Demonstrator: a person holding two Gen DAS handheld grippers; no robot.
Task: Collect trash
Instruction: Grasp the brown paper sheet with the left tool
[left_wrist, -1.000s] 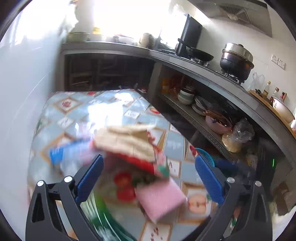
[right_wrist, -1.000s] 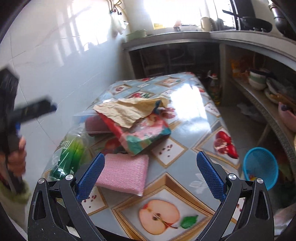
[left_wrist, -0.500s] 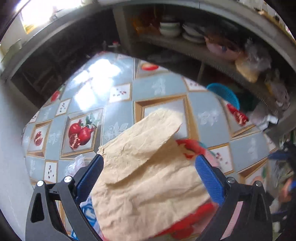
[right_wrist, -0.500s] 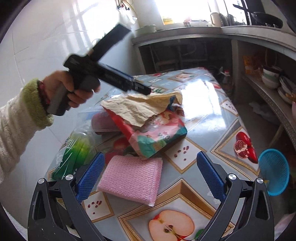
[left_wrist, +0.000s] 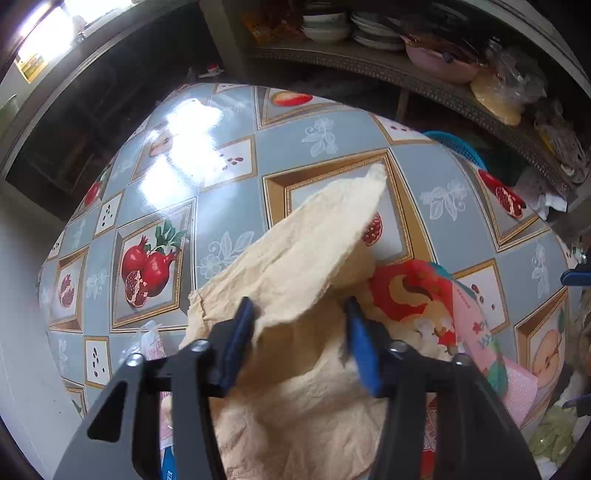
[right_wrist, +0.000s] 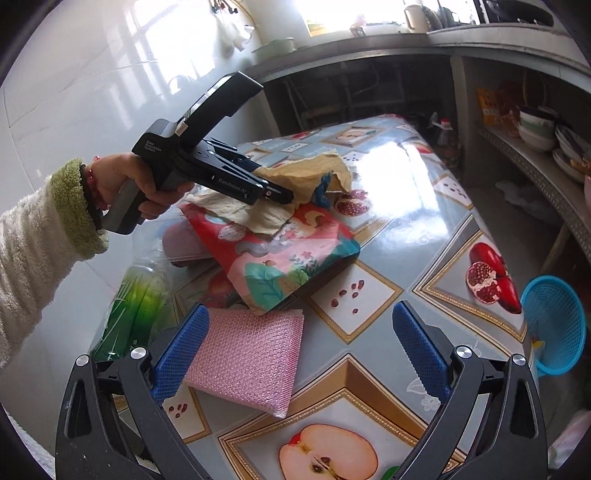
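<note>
Crumpled tan paper (left_wrist: 295, 295) lies atop a red printed bag (right_wrist: 273, 251) on the fruit-patterned table (right_wrist: 424, 236), the left gripper (left_wrist: 299, 343) half-closed around a fold, while the right gripper (right_wrist: 299, 350) hangs spread over a pink sponge (right_wrist: 247, 354).

A table (right_wrist: 417, 258) under a glossy blue oilcloth printed with pomegranates and apples stood against a white tiled wall (right_wrist: 92, 85). Beyond its far edge ran a grey concrete counter (right_wrist: 369, 40) with dark open shelving below, backlit by a bright window (right_wrist: 332, 11). Off the table's right edge, a lower shelf (left_wrist: 388, 62) held stacked bowls and plates.
</note>
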